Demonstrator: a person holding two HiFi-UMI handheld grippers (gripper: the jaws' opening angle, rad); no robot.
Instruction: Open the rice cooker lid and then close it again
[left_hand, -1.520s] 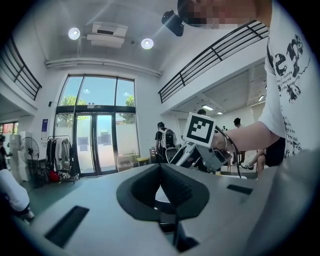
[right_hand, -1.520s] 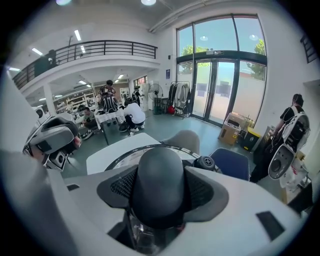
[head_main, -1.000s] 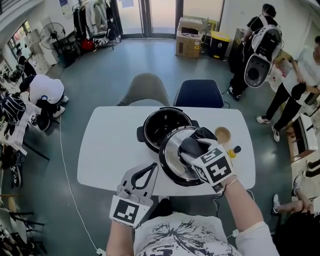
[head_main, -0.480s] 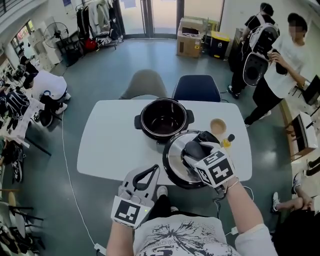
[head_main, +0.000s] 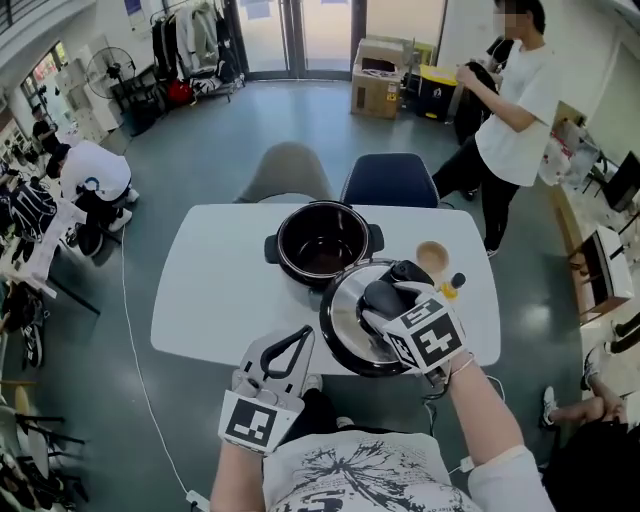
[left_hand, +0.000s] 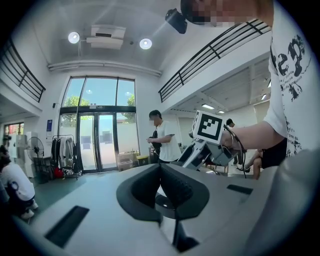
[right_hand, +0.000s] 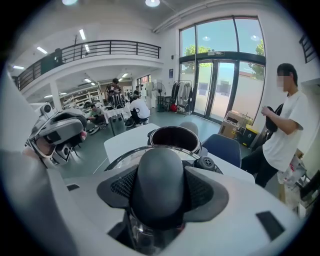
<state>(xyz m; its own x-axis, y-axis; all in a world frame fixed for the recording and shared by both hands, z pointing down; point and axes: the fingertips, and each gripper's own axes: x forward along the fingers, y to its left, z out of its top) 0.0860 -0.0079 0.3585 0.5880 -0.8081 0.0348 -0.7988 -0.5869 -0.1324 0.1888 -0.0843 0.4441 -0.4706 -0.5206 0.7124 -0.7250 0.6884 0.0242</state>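
The black rice cooker pot (head_main: 322, 243) stands open in the middle of the white table (head_main: 215, 290), its inside dark. My right gripper (head_main: 392, 300) is shut on the round black knob (right_hand: 160, 182) of the lid. It holds the metal lid (head_main: 350, 325) tilted, just in front and to the right of the pot. In the right gripper view the pot (right_hand: 175, 138) shows beyond the lid's rim (right_hand: 125, 156). My left gripper (head_main: 288, 350) hovers at the table's front edge, left of the lid. Its jaws (left_hand: 160, 170) are shut with nothing between them.
A small wooden cup (head_main: 432, 256) and a yellow bottle with a black cap (head_main: 452, 287) stand right of the cooker. A grey chair (head_main: 290, 172) and a blue chair (head_main: 390, 182) stand behind the table. A person in a white shirt (head_main: 515, 125) stands beyond them at the right.
The lid and my right gripper have drawn back from over the pot's rim toward the table's front. The person at the back right has walked closer.
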